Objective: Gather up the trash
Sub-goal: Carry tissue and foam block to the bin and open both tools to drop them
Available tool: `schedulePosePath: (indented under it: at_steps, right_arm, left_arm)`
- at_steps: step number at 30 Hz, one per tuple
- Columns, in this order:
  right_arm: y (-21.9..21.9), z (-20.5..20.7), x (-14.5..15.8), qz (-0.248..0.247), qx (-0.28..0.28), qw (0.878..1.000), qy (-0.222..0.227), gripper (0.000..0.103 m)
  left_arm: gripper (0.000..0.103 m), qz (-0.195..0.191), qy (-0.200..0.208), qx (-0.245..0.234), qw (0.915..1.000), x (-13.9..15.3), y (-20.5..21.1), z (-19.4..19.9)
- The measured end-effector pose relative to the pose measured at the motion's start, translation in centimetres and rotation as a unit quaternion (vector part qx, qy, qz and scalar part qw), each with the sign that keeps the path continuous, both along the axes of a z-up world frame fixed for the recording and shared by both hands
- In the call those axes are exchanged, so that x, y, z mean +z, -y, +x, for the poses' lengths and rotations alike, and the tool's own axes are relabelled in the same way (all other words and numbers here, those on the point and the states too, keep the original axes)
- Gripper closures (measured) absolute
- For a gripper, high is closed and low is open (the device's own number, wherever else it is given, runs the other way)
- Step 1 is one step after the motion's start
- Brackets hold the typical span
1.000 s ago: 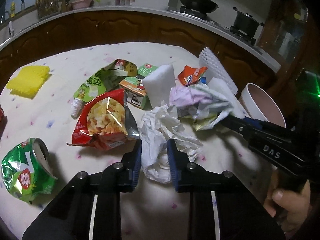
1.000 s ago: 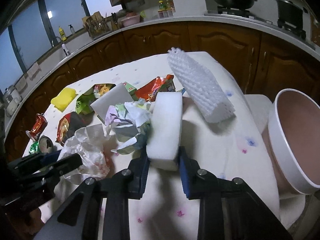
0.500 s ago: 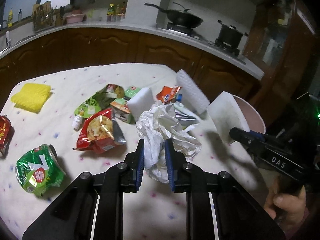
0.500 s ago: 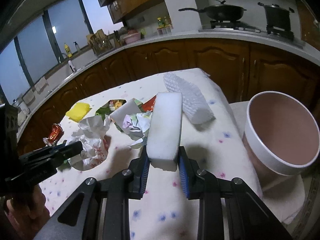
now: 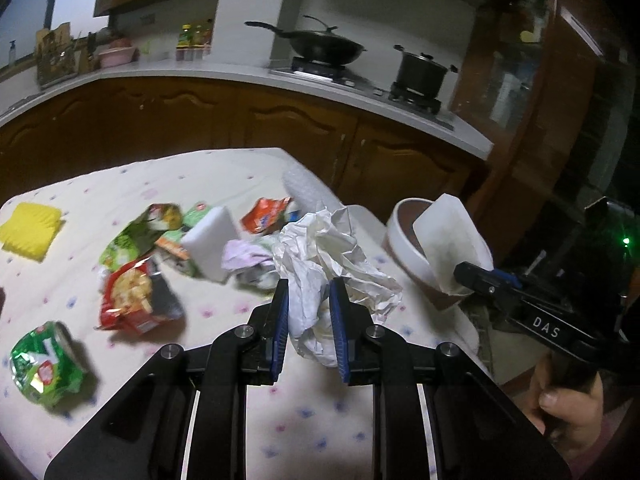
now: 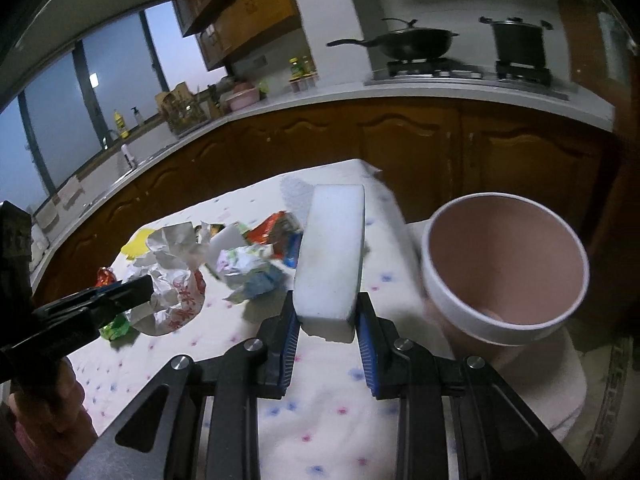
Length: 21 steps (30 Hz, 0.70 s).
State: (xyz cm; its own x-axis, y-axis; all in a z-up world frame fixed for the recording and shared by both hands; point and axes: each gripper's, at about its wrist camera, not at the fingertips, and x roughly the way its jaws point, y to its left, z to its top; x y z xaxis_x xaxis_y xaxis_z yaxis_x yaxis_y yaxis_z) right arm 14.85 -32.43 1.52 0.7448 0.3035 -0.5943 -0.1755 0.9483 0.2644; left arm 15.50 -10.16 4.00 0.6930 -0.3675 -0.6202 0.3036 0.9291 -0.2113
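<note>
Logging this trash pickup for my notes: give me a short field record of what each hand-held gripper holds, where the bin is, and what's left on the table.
left hand-held gripper: shut on crumpled paper
right hand-held gripper: shut on white foam block
bin: pink inside, white rim, off the table's right edge
table: green can, red snack bag, yellow sponge, other wrappers

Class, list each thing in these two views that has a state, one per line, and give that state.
Left gripper: shut on crumpled white paper, held above the table.
Right gripper: shut on white foam block, held upright.
Pink bin with white rim: open.
Green drink can: crushed, lying on its side.
Red snack bag: torn open, flat.
</note>
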Motion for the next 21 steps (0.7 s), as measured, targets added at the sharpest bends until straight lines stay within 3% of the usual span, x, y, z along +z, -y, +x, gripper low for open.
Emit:
schedulePosePath:
  at_steps: [21]
  right_arm:
    - [10.2, 1.0, -0.6, -0.003, -0.096, 0.995, -0.011, 0.075]
  left_arm:
    - [0.085, -0.007, -0.002, -0.081, 0.9967, 1.2, 11.1, 4.8]
